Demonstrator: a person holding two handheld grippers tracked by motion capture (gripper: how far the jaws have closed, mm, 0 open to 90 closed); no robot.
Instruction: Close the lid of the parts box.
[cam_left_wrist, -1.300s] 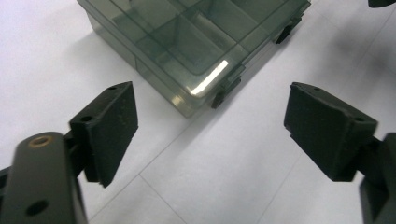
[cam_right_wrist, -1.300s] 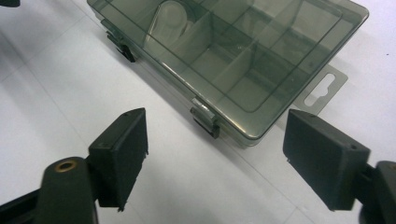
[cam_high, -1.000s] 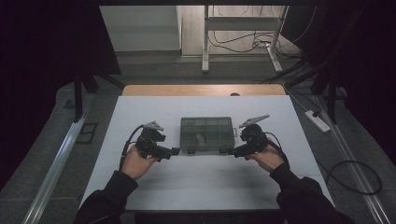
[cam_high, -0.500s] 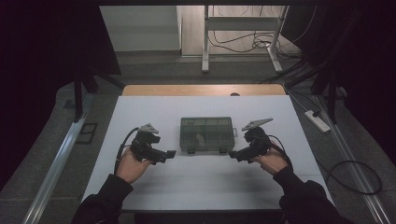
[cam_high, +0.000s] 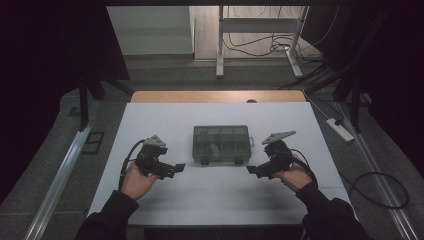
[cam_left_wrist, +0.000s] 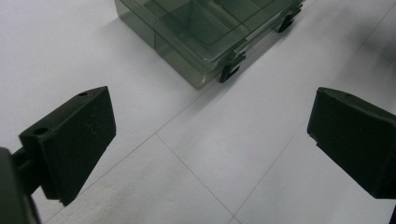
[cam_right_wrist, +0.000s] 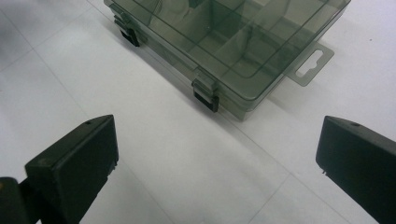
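Closed clear compartment box holding a small pale item sits between and just ahead of both claws. Left gripper and right gripper, jaws just opened wide, are released and empty.

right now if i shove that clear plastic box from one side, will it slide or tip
The plastic box is low and flat, so it probably slides rather than tips. The white table looks smooth, so little grip. It seems nearly empty, likely light.

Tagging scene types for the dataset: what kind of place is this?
Probably a lab or workshop recording bench, not a home. A bare white table stands on a grey floor, loose cables run around a metal stand behind it, and a power strip lies on the floor.
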